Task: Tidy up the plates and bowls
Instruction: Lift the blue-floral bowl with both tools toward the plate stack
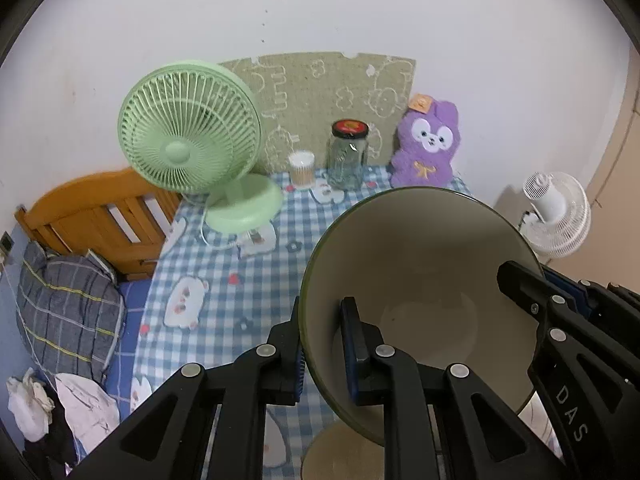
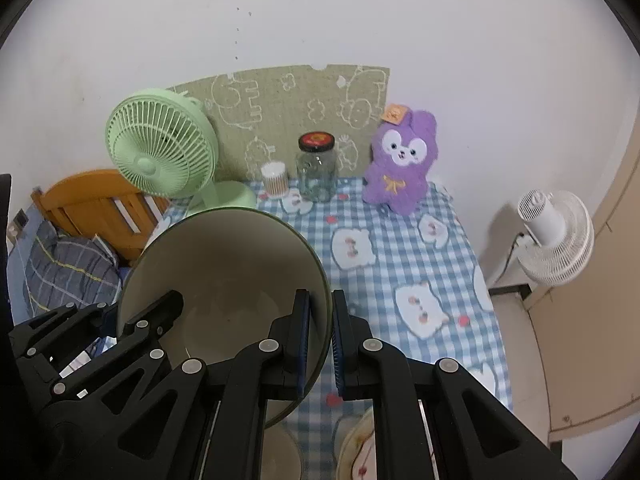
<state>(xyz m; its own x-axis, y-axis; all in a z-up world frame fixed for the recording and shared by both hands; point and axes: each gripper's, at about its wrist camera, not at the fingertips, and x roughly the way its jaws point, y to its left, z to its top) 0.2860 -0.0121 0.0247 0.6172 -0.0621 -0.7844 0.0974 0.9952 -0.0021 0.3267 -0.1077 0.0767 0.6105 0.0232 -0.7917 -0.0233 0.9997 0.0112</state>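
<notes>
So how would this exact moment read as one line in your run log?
left gripper: shut on bowl rim | right gripper: shut on opposite rim | bowl: held above checked tablecloth, tilted

A plain white wall (image 1: pixel 320 12) with a few small dark specks rises behind a table draped in a blue-and-white checked cloth printed with cartoon animals (image 1: pixel 248 280). A khaki sheet with white line drawings (image 1: pixel 332 92) leans against the wall. On the table stand a pale green desk fan (image 1: pixel 188 128), a clear glass jar with a red-and-black lid (image 1: pixel 347 156) and a purple plush rabbit (image 1: pixel 428 144). To the left sit an orange wooden slatted bed frame (image 1: pixel 104 212) and a grey checked pillow (image 1: pixel 68 308). A white fan (image 2: pixel 556 236) stands on the right beside a beige panel (image 2: pixel 600 280).
</notes>
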